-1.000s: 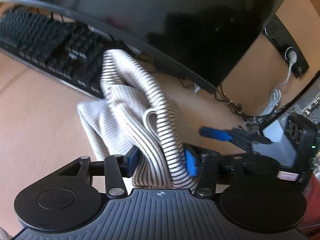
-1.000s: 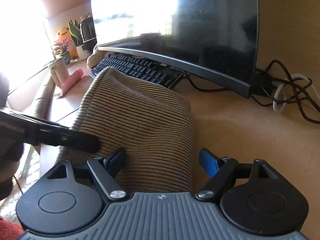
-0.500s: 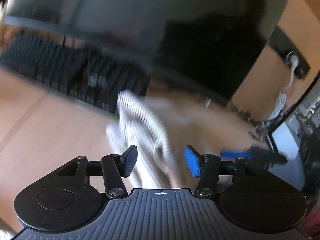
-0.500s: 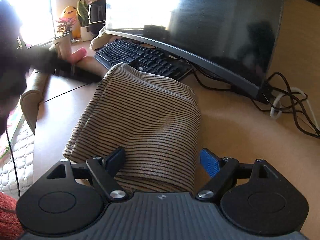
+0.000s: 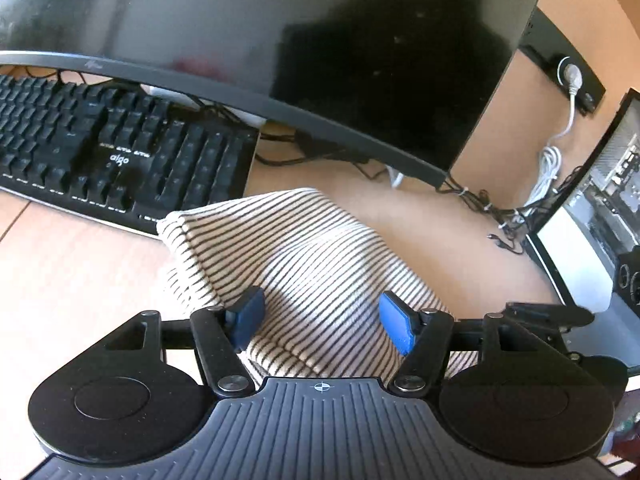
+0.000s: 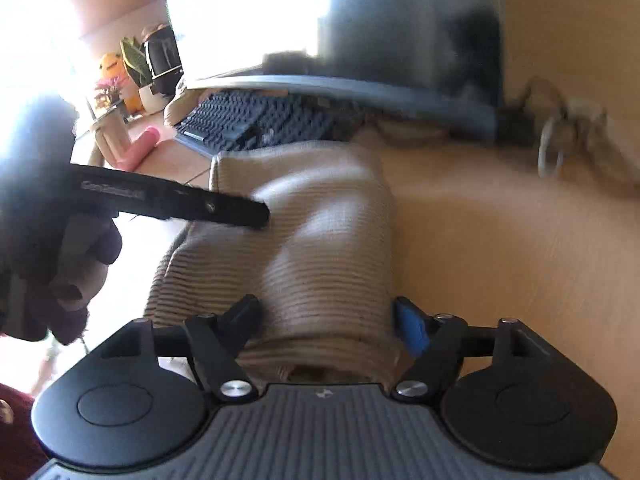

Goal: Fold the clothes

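Since the earlier frame the cream, dark-striped knit garment [image 5: 304,264] has dropped folded onto the bench [image 5: 72,264]; both released jaws straddle its long axis running away toward the keyboard [image 5: 120,148], the left gripper [image 5: 322,320] and right gripper [image 6: 326,320] equally near.

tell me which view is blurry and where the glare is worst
Left wrist view: sharp, with a sunlit patch and soft shadow across the striped garment between the open left tool; fisheye bends the monitor edge. Right wrist view: motion-blurred, the garment's stripes and the cables smeared, and window glare blows out the upper left and washes over the screen; right tool open.
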Demonstrator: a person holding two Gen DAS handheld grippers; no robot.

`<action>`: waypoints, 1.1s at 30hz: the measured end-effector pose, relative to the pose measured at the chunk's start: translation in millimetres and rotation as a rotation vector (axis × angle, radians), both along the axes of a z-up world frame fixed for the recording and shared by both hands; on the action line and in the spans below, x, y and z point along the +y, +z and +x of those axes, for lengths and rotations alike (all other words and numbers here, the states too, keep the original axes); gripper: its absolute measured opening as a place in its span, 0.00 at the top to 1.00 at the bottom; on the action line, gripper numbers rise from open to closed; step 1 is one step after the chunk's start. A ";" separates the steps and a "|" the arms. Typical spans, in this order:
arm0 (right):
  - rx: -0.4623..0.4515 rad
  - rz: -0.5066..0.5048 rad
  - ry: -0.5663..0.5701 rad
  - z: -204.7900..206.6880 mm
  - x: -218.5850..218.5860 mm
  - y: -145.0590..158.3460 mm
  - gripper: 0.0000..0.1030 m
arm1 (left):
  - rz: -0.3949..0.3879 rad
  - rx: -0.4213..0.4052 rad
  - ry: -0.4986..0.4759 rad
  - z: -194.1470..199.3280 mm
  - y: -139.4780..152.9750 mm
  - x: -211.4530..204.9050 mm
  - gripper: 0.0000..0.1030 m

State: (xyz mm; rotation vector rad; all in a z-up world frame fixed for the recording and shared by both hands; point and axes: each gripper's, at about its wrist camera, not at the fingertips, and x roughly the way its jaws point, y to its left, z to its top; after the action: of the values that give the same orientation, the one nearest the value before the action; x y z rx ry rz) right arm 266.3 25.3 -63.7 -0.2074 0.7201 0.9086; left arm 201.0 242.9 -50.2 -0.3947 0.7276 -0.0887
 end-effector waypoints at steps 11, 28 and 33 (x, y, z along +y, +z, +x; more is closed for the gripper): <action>-0.078 -0.098 -0.113 -16.1 7.1 7.7 0.20 | -0.039 -0.042 -0.056 14.8 -9.9 9.3 0.29; -0.168 -0.154 -0.169 -73.5 52.9 -18.9 0.12 | 0.041 -0.020 -0.206 14.8 -4.2 9.9 0.21; -0.130 -0.132 -0.211 -66.7 43.7 -22.1 0.01 | 0.012 -0.043 -0.168 8.5 -5.7 11.9 0.20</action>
State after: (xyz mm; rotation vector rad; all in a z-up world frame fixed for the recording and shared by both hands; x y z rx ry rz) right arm 199.6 69.1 -85.8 -0.2987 0.6679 0.6414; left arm 209.5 254.8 -55.9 -0.3183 0.7177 -0.2506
